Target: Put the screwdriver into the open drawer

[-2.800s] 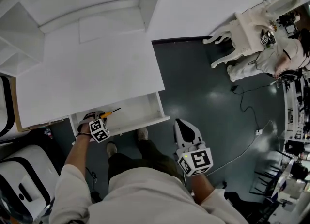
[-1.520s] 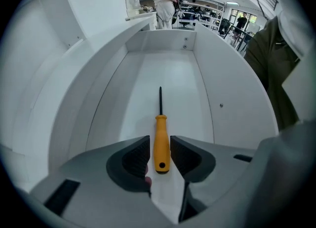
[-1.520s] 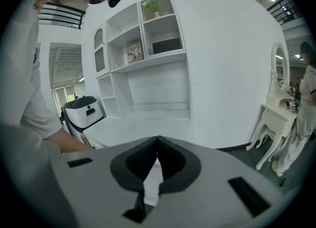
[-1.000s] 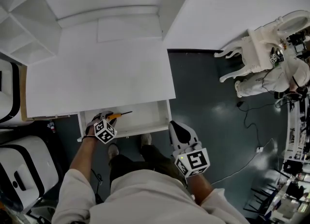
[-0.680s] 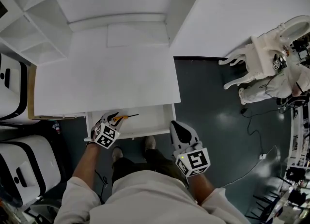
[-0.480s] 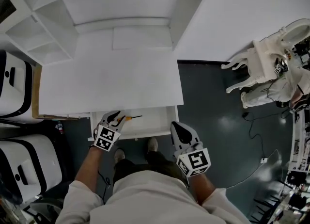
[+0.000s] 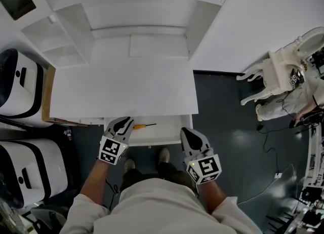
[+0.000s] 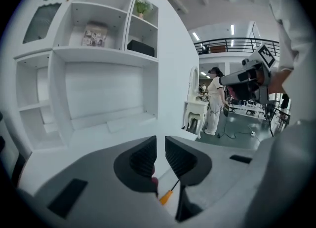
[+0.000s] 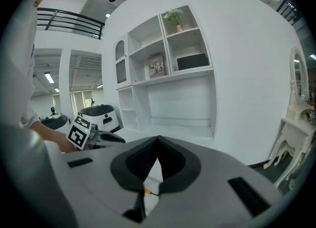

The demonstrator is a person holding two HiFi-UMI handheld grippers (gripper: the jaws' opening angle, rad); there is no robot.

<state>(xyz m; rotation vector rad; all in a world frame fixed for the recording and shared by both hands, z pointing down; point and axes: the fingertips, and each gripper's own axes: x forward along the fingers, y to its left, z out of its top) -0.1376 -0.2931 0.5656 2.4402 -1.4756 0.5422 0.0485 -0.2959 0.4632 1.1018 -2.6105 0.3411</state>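
The screwdriver [image 7: 144, 125], orange-handled with a thin dark shaft, lies flat inside the open white drawer [image 7: 169, 126] under the desk front. My left gripper [image 7: 125, 124] hovers above the drawer's left end, just left of the handle. Its jaws are closing to a narrow gap with nothing between them. In the left gripper view, the left gripper [image 8: 160, 145] looks across the desk, and the screwdriver [image 8: 166, 197] shows below the jaws. My right gripper [image 7: 188, 134] hangs by the drawer's right corner, shut and empty. The right gripper view shows the right gripper [image 9: 158, 140] and the left gripper [image 9: 106, 137].
The white desk top [image 7: 126, 86] and shelf unit [image 7: 66, 35] lie beyond the drawer. Two white and black machines [image 7: 20, 83] [image 7: 30, 169] stand at the left. At the right, on the dark floor, are a white chair [image 7: 281, 66], a person [image 7: 298, 99] and cables.
My left gripper has risen away from the screwdriver, which stays lying in the drawer, and its jaws have narrowed. The right gripper has shifted a little.
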